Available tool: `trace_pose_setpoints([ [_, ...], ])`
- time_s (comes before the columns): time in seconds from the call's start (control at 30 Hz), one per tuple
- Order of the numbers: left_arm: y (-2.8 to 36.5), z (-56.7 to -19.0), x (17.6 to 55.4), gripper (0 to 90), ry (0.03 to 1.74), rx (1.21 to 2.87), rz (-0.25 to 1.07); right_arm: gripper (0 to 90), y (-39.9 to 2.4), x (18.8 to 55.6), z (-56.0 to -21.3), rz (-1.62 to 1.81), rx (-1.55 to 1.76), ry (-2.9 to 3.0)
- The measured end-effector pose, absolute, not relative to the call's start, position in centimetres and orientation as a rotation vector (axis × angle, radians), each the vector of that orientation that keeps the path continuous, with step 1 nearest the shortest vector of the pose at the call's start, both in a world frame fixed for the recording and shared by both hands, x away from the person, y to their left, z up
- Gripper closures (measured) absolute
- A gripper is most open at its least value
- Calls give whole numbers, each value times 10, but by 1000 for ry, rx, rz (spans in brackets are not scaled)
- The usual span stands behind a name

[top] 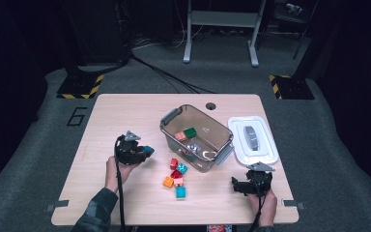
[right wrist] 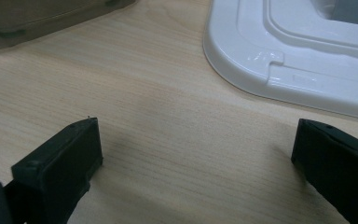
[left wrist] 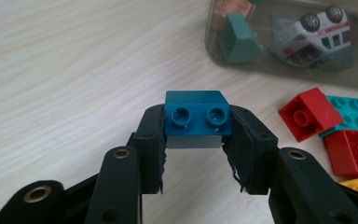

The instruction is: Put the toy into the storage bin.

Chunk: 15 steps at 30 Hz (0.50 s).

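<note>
My left gripper is shut on a dark teal two-stud brick, lifted a little above the wooden table. From above, the same gripper sits left of a loose pile of bricks with the teal brick at its tip. A clear brown bin behind the pile holds a green brick, an orange one and a toy ambulance. My right gripper rests near the table's front right, its jaws wide open over bare wood.
The white bin lid lies flat right of the bin, its edge just ahead of my right gripper. Red, teal and yellow bricks lie close to the right of my left gripper. A cable hole sits at the table's far edge.
</note>
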<state>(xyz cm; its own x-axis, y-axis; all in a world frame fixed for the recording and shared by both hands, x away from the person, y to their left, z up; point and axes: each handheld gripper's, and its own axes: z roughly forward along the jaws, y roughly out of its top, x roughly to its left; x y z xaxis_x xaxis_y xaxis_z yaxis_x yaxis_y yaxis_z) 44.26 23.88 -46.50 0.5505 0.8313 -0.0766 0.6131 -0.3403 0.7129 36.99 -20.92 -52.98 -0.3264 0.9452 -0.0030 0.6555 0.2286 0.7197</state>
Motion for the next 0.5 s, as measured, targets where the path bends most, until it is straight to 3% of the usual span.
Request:
trace_pose_setpoints([
  [0.5,244,-417,454,588,1101,2058,438,10,-209,370,-530,875,1469,2066],
])
